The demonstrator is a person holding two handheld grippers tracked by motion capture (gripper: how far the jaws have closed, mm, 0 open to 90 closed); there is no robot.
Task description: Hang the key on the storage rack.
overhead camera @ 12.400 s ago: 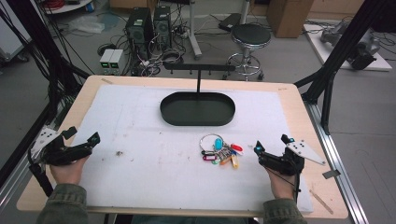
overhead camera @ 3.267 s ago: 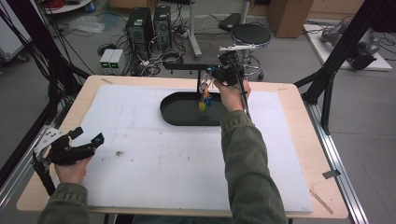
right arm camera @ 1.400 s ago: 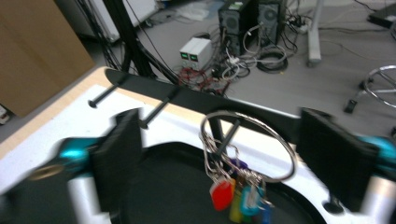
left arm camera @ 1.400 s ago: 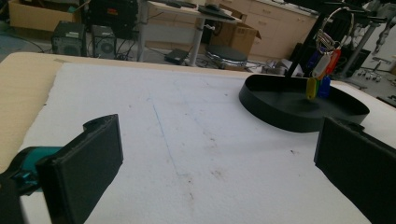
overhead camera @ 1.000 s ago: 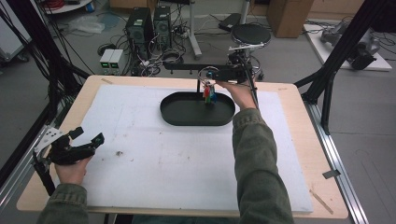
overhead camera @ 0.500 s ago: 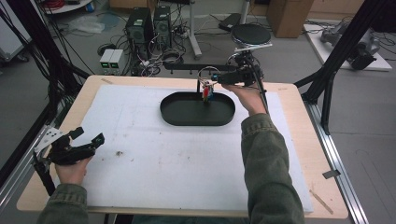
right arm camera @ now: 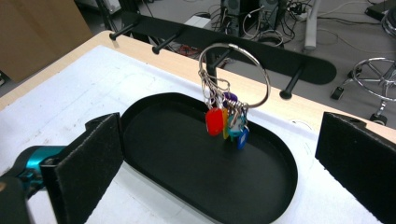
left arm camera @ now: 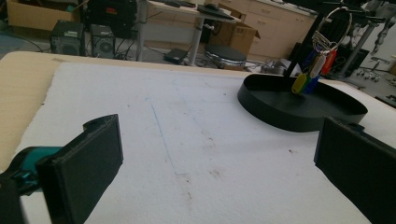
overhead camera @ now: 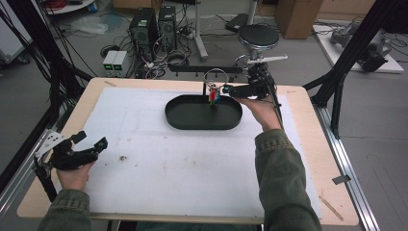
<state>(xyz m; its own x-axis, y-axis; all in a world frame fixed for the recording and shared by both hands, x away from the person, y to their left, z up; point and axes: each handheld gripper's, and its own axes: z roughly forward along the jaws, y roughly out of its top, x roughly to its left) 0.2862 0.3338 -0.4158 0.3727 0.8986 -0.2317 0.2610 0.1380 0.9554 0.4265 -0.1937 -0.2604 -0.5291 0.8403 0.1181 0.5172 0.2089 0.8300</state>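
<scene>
Above the black tray, the key ring hangs on a peg with its colored tags dangling. Just beside it, the right gripper has its jaws wide open, holding nothing. Near the table's front left corner, the left gripper is wide open and holds nothing too.

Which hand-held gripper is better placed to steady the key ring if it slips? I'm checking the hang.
Right: the right hand-held gripper is open right beside the key ring over the black tray; the left hand-held gripper sits at the near table edge.
</scene>
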